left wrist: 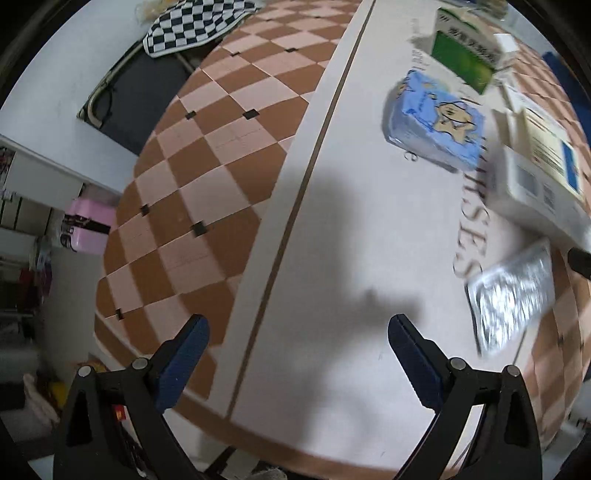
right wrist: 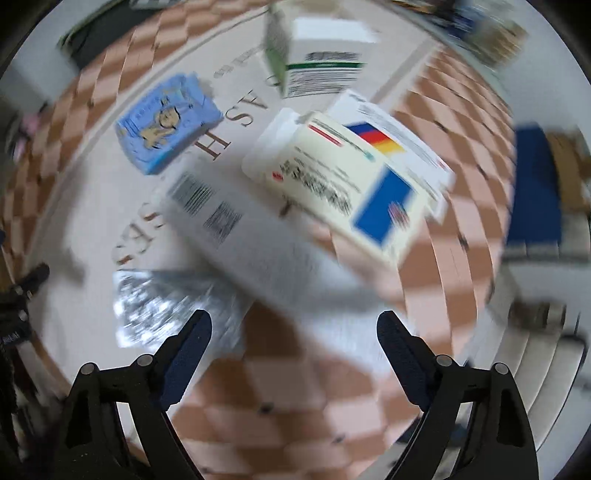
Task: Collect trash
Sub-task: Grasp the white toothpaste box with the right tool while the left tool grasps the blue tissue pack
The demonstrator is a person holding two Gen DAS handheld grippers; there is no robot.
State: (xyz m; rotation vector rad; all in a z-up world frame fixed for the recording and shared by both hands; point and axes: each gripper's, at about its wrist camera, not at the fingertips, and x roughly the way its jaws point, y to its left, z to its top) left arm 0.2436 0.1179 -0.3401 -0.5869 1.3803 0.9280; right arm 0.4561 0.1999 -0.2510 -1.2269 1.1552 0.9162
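Trash lies on a checkered mat (left wrist: 207, 192) with a white lettered middle. In the left wrist view there are a blue cartoon tissue pack (left wrist: 436, 122), a green and white box (left wrist: 465, 55), a long white barcoded box (left wrist: 535, 192) and a silver foil blister pack (left wrist: 509, 295). My left gripper (left wrist: 299, 332) is open over bare mat, left of the foil. The right wrist view is blurred. My right gripper (right wrist: 295, 328) is open above the near end of the white box (right wrist: 251, 236), beside the foil pack (right wrist: 162, 302). A cream and blue box (right wrist: 351, 177) lies on top, and the tissue pack (right wrist: 166, 122) sits further back.
A black-and-white checked cloth (left wrist: 195, 26) lies past the mat's far edge. A pink case (left wrist: 88, 225) stands by the wall at left. A dark blue object (right wrist: 535, 184) sits off the mat at right. The green and white box (right wrist: 317, 55) stands at the far side.
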